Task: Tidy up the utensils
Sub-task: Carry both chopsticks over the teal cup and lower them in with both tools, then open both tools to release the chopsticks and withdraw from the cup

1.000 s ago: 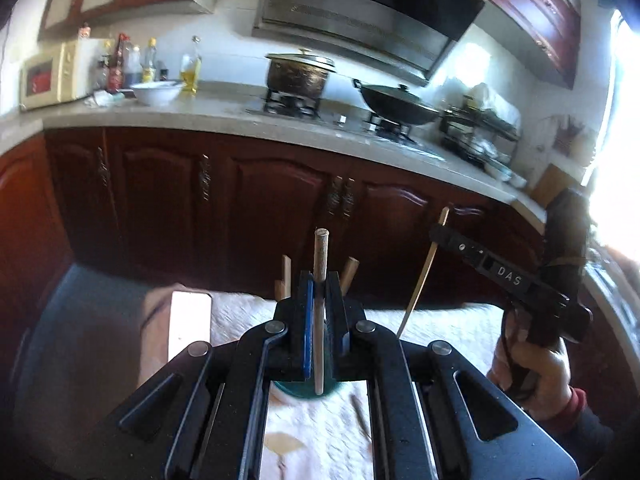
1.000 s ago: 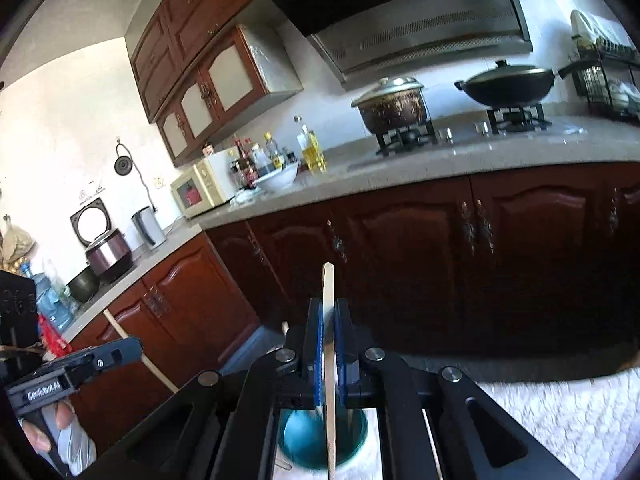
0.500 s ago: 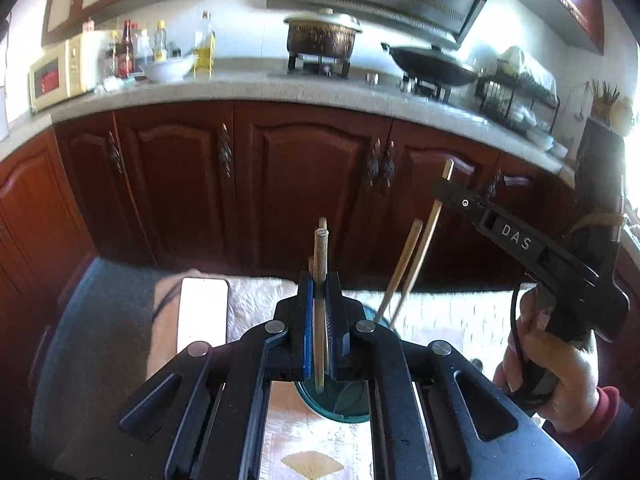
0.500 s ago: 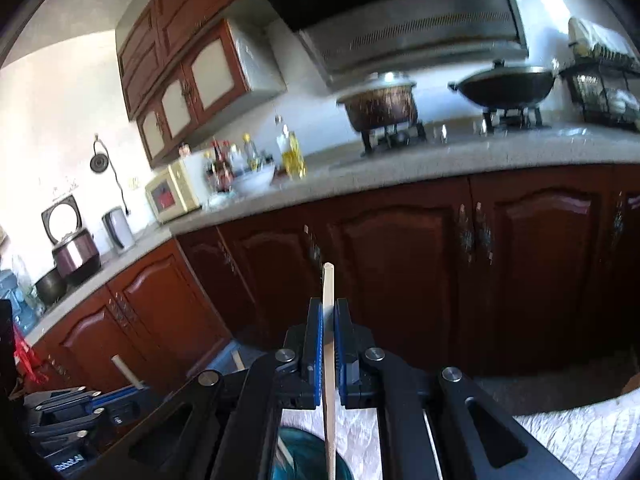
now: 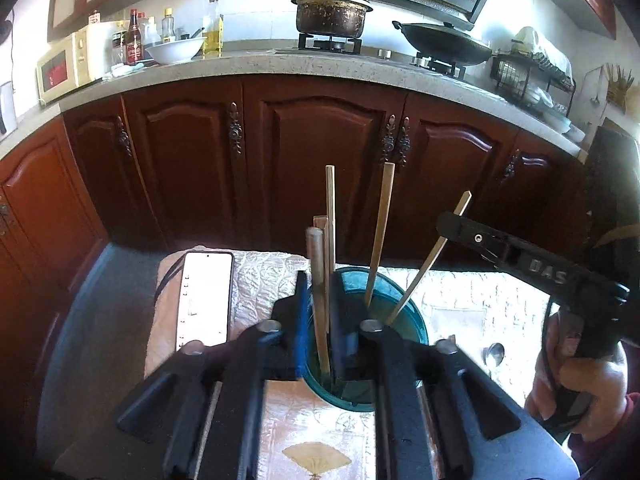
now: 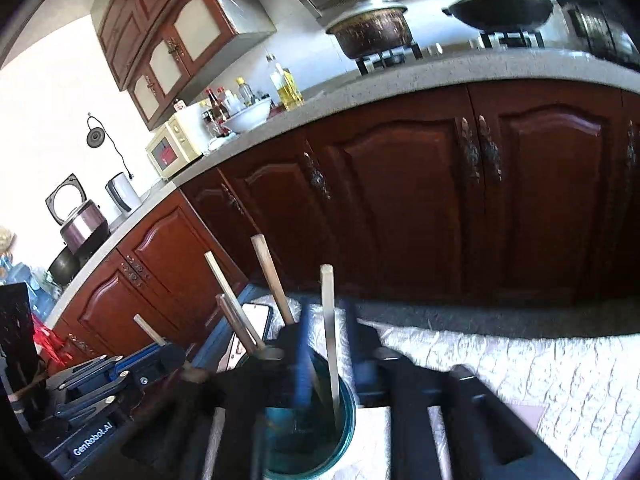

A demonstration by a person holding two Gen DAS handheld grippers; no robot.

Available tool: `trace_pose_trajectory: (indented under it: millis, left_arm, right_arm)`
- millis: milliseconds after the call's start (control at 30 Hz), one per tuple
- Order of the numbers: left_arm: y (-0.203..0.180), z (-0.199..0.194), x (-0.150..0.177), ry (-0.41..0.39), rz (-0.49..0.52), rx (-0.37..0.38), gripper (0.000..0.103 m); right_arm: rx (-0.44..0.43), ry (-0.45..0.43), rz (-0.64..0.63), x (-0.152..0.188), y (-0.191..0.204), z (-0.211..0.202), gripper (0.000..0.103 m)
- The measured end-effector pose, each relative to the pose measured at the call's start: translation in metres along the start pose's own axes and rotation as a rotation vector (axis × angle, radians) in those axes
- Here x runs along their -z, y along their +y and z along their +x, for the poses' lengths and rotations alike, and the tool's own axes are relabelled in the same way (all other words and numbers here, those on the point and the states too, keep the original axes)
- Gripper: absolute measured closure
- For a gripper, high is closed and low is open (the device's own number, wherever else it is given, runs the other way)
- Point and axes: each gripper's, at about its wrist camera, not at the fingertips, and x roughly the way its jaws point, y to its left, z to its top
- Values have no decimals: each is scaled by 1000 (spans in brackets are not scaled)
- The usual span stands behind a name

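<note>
A teal glass cup (image 5: 404, 320) stands on the cloth-covered table and holds several wooden chopsticks. My left gripper (image 5: 319, 312) is over the cup's left rim, its jaws a little apart around a round wooden stick (image 5: 316, 276) that reaches down into the cup. My right gripper (image 6: 328, 344) is above the same cup (image 6: 344, 428), jaws parted, with a pale chopstick (image 6: 329, 320) standing between them, its lower end in the cup. The right gripper also shows at the right of the left wrist view (image 5: 472, 236), beside a leaning chopstick (image 5: 432, 256).
A phone (image 5: 205, 296) with a lit screen lies on the table left of the cup. A metal spoon (image 5: 494, 354) lies right of the cup. Dark wooden cabinets (image 5: 320, 152) and a counter with pots stand behind the table.
Both grippers have come down over the cup and the sticks now reach into it. The right gripper's jaws have opened; the left jaws have parted slightly.
</note>
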Motion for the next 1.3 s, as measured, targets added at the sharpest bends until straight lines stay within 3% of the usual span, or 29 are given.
trace_pose_trajectory:
  millis: [67,200,600,1000,1300]
  left_arm:
    - [-2,-5,1,-11,2,-8,68]
    - [-6,-17,3,-30,12,-29,59]
    - [-31,-49,25,-59,26,-51,58]
    - [-74,-50,64,-13,23,-10,58]
    - [-100,-34,90,47,38,18,58]
  right_arm:
    - [-8,-9,4,2,-2,-7,65]
    - [-7,6,-2,9,-1,-21,64]
    - [98,19,-54,43,8,-83,58]
    - [207,34,-55,86,-6,-149,52]
    - [316,67,-79,115,-39,-172,52]
